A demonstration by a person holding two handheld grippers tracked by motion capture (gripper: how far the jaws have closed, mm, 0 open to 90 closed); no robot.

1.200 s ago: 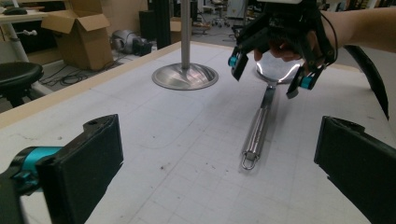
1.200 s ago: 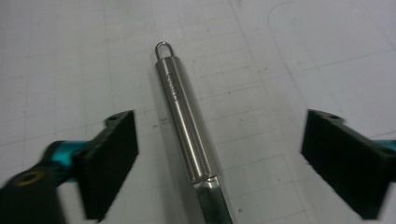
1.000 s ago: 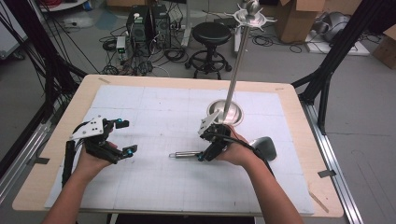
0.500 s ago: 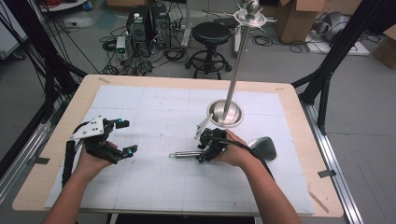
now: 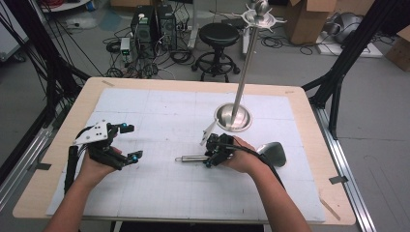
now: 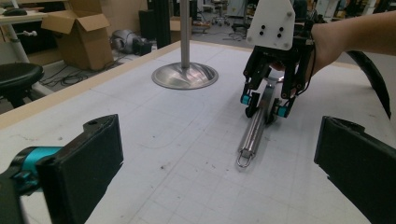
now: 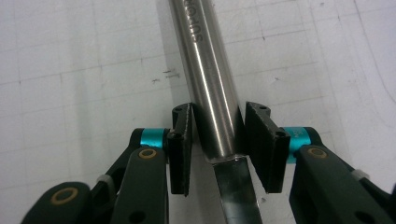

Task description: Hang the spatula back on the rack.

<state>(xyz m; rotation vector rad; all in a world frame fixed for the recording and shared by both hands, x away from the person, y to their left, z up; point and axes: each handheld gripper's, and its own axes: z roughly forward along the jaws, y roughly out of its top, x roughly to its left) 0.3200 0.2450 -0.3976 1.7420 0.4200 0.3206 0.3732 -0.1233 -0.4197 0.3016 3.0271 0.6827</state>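
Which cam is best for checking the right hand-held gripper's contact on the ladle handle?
The right gripper view: the ladle handle sits between both pads up close. The left gripper view shows it lying whole, farther off; the high view shows it small, part-hidden by the hand.

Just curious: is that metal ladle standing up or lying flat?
Lying flat: the ladle rests on the table mat, its handle between the right gripper pads.

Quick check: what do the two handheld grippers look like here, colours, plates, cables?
Both are black linkage frames with cyan collars by flat black jaw pads. The left gripper and right gripper each carry a pale three-cornered plate with screw holes and trail a black cable. Brass-coloured pivot rings show. Forearms are unsleeved.
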